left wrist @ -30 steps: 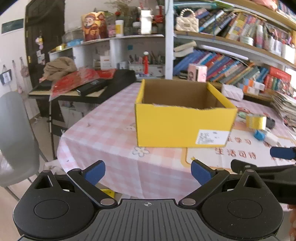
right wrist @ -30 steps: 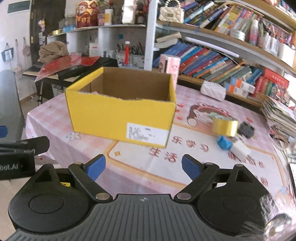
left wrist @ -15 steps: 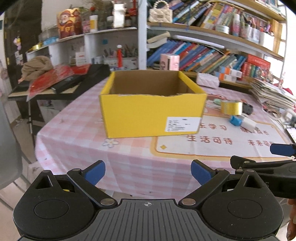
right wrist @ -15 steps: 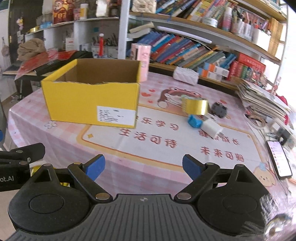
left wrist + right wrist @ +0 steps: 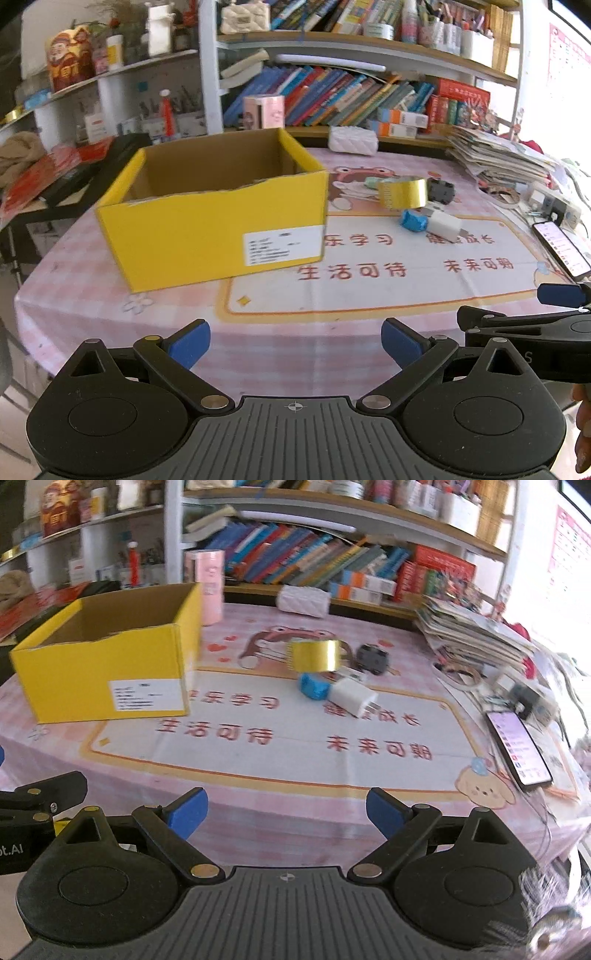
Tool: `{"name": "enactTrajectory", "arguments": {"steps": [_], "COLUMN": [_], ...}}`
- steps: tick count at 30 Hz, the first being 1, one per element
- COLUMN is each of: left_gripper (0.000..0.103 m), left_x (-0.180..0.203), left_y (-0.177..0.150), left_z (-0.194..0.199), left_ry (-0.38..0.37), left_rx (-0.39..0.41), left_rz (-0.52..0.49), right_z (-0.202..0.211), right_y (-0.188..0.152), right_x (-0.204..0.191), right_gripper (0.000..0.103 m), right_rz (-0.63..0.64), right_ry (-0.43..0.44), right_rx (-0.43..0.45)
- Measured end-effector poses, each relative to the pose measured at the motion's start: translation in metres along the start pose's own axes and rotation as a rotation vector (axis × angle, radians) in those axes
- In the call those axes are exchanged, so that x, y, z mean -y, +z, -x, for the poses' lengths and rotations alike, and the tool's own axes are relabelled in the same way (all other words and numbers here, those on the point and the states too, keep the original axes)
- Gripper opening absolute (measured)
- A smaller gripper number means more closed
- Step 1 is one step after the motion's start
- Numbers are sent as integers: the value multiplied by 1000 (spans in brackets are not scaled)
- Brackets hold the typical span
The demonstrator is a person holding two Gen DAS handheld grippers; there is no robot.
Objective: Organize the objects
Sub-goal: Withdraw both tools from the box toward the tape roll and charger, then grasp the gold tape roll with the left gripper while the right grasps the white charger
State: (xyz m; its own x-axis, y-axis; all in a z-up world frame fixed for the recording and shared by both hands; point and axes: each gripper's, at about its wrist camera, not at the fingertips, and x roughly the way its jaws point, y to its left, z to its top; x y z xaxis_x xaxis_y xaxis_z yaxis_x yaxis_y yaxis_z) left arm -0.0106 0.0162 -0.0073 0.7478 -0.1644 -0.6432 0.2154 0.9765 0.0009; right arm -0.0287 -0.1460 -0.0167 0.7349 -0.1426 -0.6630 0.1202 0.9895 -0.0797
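Observation:
An open yellow cardboard box (image 5: 218,218) (image 5: 103,675) stands on the pink checked table. To its right lie a gold tape roll (image 5: 403,192) (image 5: 314,656), a small blue object (image 5: 413,220) (image 5: 313,686), a white charger plug (image 5: 445,226) (image 5: 352,697) and a black object (image 5: 440,191) (image 5: 373,658). My left gripper (image 5: 295,341) hovers open before the table's near edge, nothing between its fingers. My right gripper (image 5: 286,812) is also short of the table edge; its jaws are opening, with nothing between them. It appears at the right edge of the left wrist view.
A phone (image 5: 519,747) lies near the table's right edge, beside cables and a stack of papers (image 5: 476,635). A pink cylinder (image 5: 209,587) and a white pouch (image 5: 303,601) sit at the table's back. Bookshelves (image 5: 351,96) fill the wall behind. A dark side table (image 5: 74,173) stands left.
Both grippers have swung to the right along the table's near edge, so the box has slid left in both views and the small objects and phone have come into view.

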Motion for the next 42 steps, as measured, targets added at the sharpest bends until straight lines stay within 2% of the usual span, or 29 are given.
{"name": "enactTrajectory", "arguments": {"steps": [17,30,37,42], "left_gripper": [100,101,101,101], "left_x": [59,95,112,117], "left_y": [52,84,98,112], "left_z": [-62,-101,-113,-121], "left_ry": [-85,-100,-89,-71], "left_rx": [-7,-8,6,35], "left_rz": [-23,-12,-1,36], "right_z": [-50,-86,-104,-119], "right_y": [39,70,84,92], "right_x": [70,117,137,145], "right_gripper": [95,95,91,82], "right_rz": [-60,-62,-43,-14], "right_ry": [-64,-78,-39,26], "right_rx": [-33,-30,-28,-40]}}
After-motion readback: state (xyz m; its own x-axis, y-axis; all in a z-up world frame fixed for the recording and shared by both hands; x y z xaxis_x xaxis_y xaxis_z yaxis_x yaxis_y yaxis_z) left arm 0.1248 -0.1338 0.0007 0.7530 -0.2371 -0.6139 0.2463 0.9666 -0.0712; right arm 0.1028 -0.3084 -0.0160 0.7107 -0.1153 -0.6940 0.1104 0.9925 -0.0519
